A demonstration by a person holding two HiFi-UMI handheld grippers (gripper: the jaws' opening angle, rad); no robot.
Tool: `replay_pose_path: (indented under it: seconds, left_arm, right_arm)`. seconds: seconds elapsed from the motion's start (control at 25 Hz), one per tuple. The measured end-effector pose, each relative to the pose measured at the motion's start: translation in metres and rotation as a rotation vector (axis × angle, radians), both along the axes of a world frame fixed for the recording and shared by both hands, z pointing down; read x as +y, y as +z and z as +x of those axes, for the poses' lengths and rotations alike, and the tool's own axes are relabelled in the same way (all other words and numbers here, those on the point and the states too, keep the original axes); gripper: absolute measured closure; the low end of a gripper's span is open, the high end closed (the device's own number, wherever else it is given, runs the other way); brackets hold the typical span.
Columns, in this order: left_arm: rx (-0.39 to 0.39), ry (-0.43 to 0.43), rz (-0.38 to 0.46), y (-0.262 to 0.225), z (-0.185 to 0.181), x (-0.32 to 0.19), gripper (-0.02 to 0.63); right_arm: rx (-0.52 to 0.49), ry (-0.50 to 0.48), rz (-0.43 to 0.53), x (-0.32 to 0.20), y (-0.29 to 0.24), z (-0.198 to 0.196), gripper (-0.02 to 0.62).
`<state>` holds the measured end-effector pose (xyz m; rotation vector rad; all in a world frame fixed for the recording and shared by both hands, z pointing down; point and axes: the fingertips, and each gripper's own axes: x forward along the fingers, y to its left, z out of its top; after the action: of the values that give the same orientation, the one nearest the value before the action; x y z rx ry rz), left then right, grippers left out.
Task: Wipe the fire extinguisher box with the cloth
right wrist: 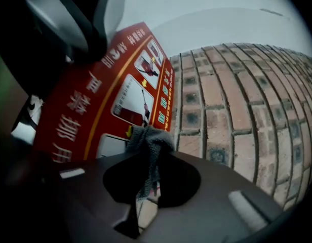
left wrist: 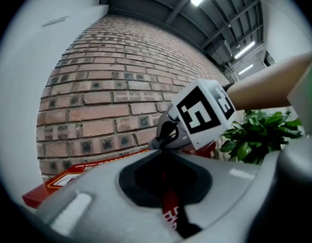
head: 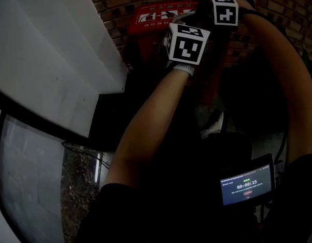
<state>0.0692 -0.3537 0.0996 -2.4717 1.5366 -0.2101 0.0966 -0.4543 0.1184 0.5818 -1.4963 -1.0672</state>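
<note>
Right gripper view: my right claw (right wrist: 153,156) is clamped on the grey cloth (right wrist: 148,138). A crumpled wad of it sticks out past my tips, and a strand hangs back through the hollow between the pads. Just beyond the tips and to their left stands the red fire extinguisher box (right wrist: 90,105), its face with white characters and picture panels slanting away up-left. I cannot tell whether the cloth touches it. To the right of this claw runs the brick wall (right wrist: 237,100). Up and to the left my left claw (right wrist: 80,14) shows, grey with a dark pad, in front of the box

Left gripper view: my left claw's jaws stand almost together, a thin slit between them and nothing gripped. Red with white print shows through the slit. The box lies under the tips and to their left, against the brick wall ahead. Just past the tips, a little right, is my right claw with its marker cube (left wrist: 204,113), and further right a green plant (left wrist: 257,135)

Head view: both claws are up at the box, the right one beyond the left and to its right, their cubes close together. A white panel (head: 44,59) lies off to the left of the left claw, and a small lit screen (head: 246,185) sits low, well behind the right claw
</note>
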Motion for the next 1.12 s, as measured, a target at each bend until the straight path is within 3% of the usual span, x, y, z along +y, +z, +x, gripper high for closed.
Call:
replay_pose_path:
  seconds: [0.36, 0.72, 1.12]
  left_arm:
    - [0.109, 0.004, -0.053, -0.008, -0.001, 0.042, 0.604]
    - [0.088, 0.018, -0.011, -0.027, 0.009, 0.070, 0.604]
    - [0.100, 0.046, -0.002, -0.034, 0.030, 0.047, 0.604]
  right_arm:
    - [0.014, -0.031, -0.057, 0.077, 0.005, -0.007, 0.566]
    - [0.057, -0.002, -0.147, 0.128, 0.005, 0.011, 0.563]
    - [-0.029, 0.058, 0.083, 0.072, -0.060, 0.055, 0.561]
